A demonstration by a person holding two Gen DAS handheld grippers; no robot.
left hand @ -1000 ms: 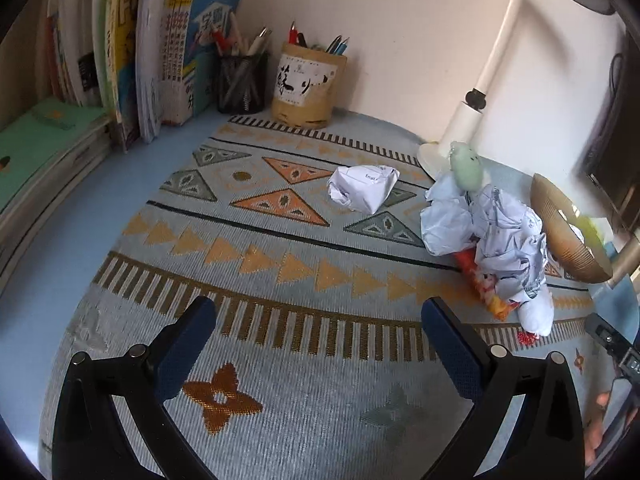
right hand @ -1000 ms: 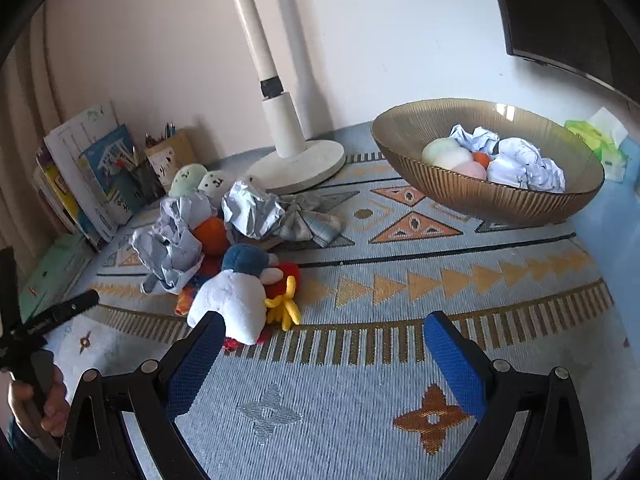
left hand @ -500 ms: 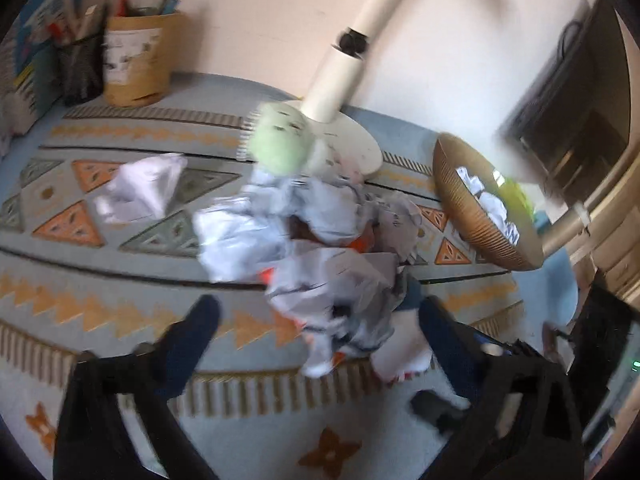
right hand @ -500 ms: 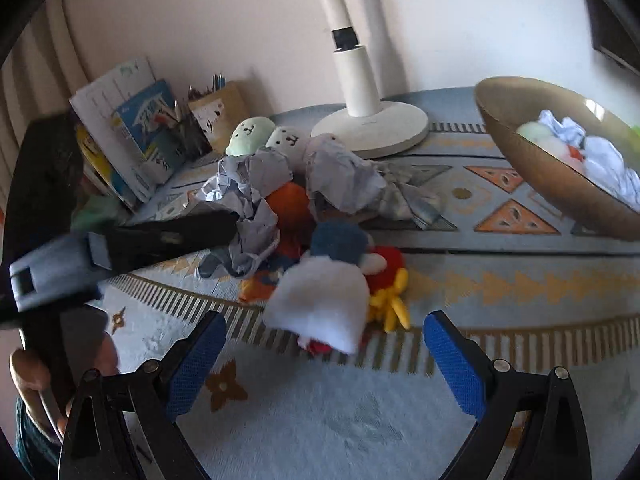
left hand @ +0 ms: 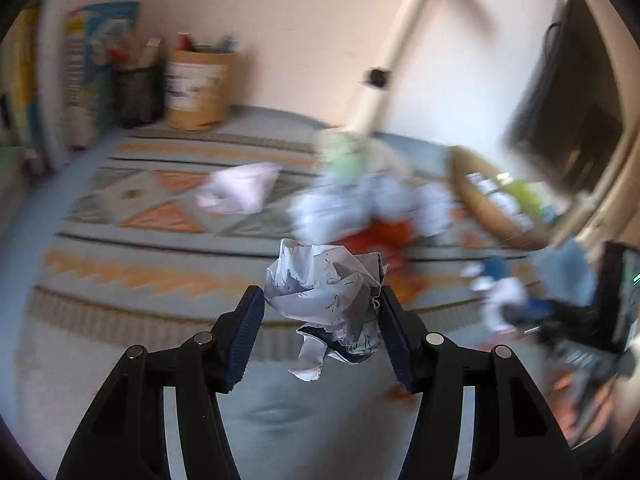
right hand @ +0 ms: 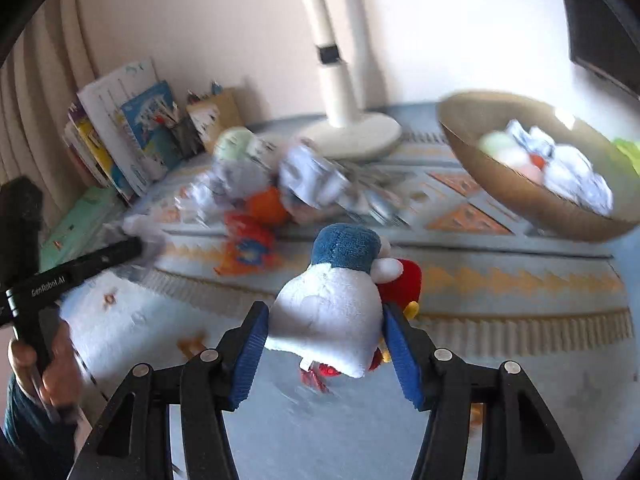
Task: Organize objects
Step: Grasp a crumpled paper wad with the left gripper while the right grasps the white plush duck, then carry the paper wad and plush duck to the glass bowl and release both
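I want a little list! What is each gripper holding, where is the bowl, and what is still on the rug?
left gripper: jaws have just been closing; now shut on the crumpled paper ball
right gripper: jaws have just been closing; now shut on the plush toy, white body, blue top, red part
bowl: golden, on the rug, right of the lamp base; holds paper balls and soft round toys
left on the patterned rug: blurred pile of paper and toys
back wall: books, pen holders

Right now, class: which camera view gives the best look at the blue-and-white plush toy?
The right wrist view: the plush toy fills the centre, sharp, between the right gripper pads. The left wrist view shows it only small and blurred at the right.
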